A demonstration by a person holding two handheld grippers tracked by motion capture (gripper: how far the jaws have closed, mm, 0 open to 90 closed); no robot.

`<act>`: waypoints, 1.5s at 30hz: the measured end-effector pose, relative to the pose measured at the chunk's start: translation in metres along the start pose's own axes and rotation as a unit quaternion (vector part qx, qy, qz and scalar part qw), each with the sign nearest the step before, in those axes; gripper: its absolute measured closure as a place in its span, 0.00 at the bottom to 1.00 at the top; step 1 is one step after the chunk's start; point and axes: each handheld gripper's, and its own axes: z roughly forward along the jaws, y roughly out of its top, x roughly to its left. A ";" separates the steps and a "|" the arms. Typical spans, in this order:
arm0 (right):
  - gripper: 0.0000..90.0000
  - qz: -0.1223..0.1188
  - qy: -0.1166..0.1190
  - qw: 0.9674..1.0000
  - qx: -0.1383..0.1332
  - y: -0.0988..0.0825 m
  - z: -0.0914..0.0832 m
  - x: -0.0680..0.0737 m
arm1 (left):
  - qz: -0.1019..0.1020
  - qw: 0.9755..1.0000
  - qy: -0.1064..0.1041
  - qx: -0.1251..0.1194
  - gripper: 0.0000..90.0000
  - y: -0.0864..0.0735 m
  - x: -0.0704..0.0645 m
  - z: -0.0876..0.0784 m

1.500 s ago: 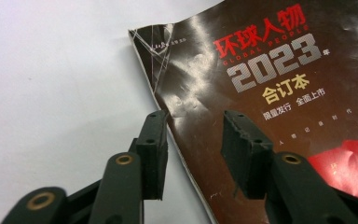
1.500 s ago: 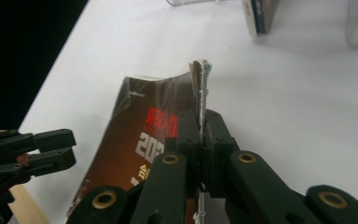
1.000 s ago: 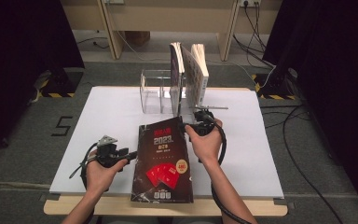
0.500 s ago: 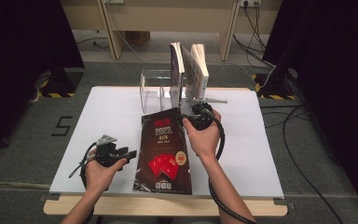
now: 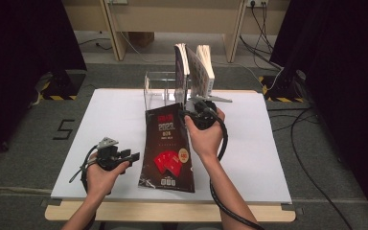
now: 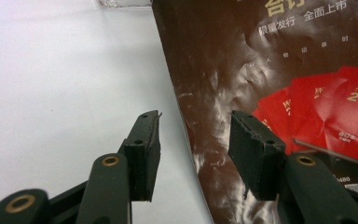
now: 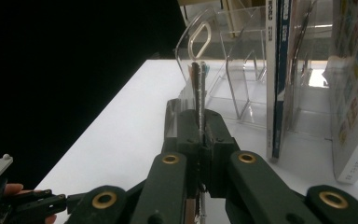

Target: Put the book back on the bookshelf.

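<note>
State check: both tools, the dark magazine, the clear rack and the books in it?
Right tool: shut on the dark magazine's far edge.
Left tool: open, holding nothing, jaws astride the magazine's side edge.
Dark magazine: closed, cover up, far end raised off the table, near end resting on it.
Clear rack: upright, left slots empty.
Two books: standing on edge in the rack, leaning slightly.

High view sits above the near edge, facing forward and down over the whole white surface. The left gripper view rides super low and close — dark magazine cover fills its right half. The right gripper view looks level toward the clear rack at upper right. All three share that magazine, and the high and right ones share the rack.
</note>
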 end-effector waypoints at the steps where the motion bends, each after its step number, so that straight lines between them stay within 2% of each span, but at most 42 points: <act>1: 0.97 -0.001 0.000 1.000 -0.003 0.001 0.000 0.001 | 0.000 1.000 0.000 0.000 0.58 0.000 0.000 0.000; 17: 0.97 -0.009 -0.011 0.999 -0.040 0.015 0.003 0.013 | 0.004 1.000 -0.013 -0.016 0.57 0.006 -0.005 0.001; 27: 0.97 -0.018 -0.023 0.998 -0.061 0.020 0.006 0.018 | 0.007 1.000 -0.013 -0.024 0.57 0.010 -0.006 0.001; 45: 0.97 -0.030 -0.038 0.994 -0.094 0.033 0.011 0.025 | 0.017 0.998 -0.022 -0.052 0.53 0.040 -0.016 0.003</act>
